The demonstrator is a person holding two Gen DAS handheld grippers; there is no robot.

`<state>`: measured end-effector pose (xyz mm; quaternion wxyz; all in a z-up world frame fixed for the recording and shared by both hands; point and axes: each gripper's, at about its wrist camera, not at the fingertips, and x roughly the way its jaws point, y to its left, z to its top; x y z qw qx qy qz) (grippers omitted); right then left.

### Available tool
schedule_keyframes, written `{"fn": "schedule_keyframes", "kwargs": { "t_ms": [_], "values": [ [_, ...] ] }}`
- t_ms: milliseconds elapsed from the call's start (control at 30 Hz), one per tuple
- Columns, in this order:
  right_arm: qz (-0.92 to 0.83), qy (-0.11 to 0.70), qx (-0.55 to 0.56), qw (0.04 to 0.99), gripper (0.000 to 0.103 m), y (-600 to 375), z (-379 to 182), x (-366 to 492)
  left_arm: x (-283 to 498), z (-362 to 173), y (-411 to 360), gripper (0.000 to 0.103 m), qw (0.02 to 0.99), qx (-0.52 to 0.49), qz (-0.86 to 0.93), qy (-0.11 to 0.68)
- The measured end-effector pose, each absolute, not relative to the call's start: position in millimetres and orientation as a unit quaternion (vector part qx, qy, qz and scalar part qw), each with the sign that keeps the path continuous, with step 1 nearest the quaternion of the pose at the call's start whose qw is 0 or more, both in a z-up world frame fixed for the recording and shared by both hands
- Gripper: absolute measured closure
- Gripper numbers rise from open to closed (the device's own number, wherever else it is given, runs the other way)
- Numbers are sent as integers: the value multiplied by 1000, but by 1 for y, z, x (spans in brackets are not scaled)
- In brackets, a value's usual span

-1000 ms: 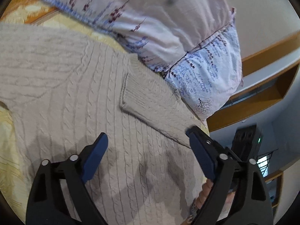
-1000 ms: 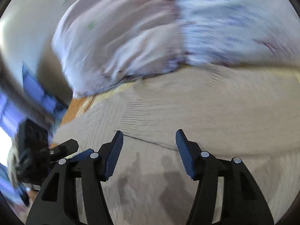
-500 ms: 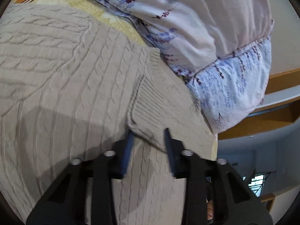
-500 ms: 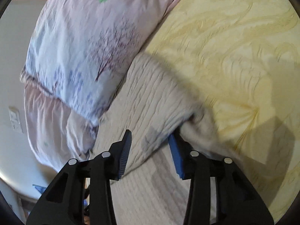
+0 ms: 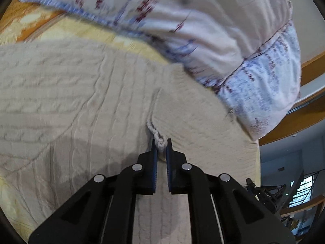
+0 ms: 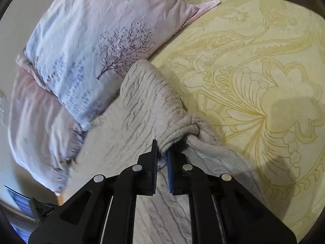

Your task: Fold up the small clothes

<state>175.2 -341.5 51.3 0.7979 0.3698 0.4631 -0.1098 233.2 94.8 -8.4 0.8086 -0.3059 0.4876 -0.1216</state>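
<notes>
Our left gripper [image 5: 160, 146] is clenched on a bunched pinch of the beige cable-knit sweater [image 5: 71, 101], the blue pads drawn nearly together with a twist of ribbed knit squeezed between them. Our right gripper [image 6: 161, 148] is likewise clamped tight, biting a gathered ribbed edge of the sweater [image 6: 130, 122], which puckers into a thick roll just beyond the fingertips; whether this is a cuff or the hem we cannot tell from here.

The sweater lies spread flat on the yellow patterned bedspread [image 6: 254, 71]. In the left wrist view its far edge runs up against the floral pillow [image 5: 213, 30], touching it, with only a thin strip of bedspread [image 5: 81, 30] showing between the two farther left. In the right wrist view the garment's left side is tucked against the tree-print pillow [image 6: 91, 40], while to the right the bedspread stretches bare toward the bed's far edge, leaving us wide room on that side. The wooden bed frame [image 5: 304, 118] shows beyond the pillow at the right.
</notes>
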Motion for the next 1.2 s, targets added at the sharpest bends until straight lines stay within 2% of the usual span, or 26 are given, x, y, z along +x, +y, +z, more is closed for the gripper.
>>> {"fn": "schedule_keyframes", "kwargs": {
  "t_ms": [33, 67, 100, 133, 167, 200, 267, 333, 667, 1033, 1200],
  "values": [
    [-118, 466, 347, 805, 94, -338, 55, 176, 232, -8, 95, 92, 813, -302, -121, 483],
    [-124, 468, 335, 808, 87, -335, 58, 176, 230, -8, 95, 91, 815, -296, -120, 483],
    [-131, 468, 321, 813, 82, -333, 62, 175, 229, -7, 96, 85, 816, -296, -119, 483],
    [-136, 468, 310, 817, 68, -330, 65, 174, 225, -4, 99, 78, 817, -297, -117, 481],
    [-138, 465, 301, 821, 53, -329, 69, 171, 219, -2, 103, 65, 818, -298, -118, 477],
    [-136, 459, 297, 826, 48, -328, 73, 167, 213, 2, 107, 54, 821, -299, -121, 472],
    [-133, 456, 287, 832, 38, -323, 78, 162, 195, 10, 124, 45, 830, -302, -126, 453],
    [-123, 455, 283, 835, 33, -318, 81, 158, 171, 16, 152, 40, 837, -313, -123, 432],
    [-42, 456, 271, 847, 27, -288, 78, 156, 87, 8, 298, 41, 842, -392, 37, 369],
    [-23, 453, 274, 848, 24, -287, 78, 153, 85, -18, 376, 59, 779, -529, 111, 317],
    [-20, 453, 271, 849, 22, -286, 79, 153, 84, -22, 395, 72, 759, -562, 133, 299]
  ]
}}
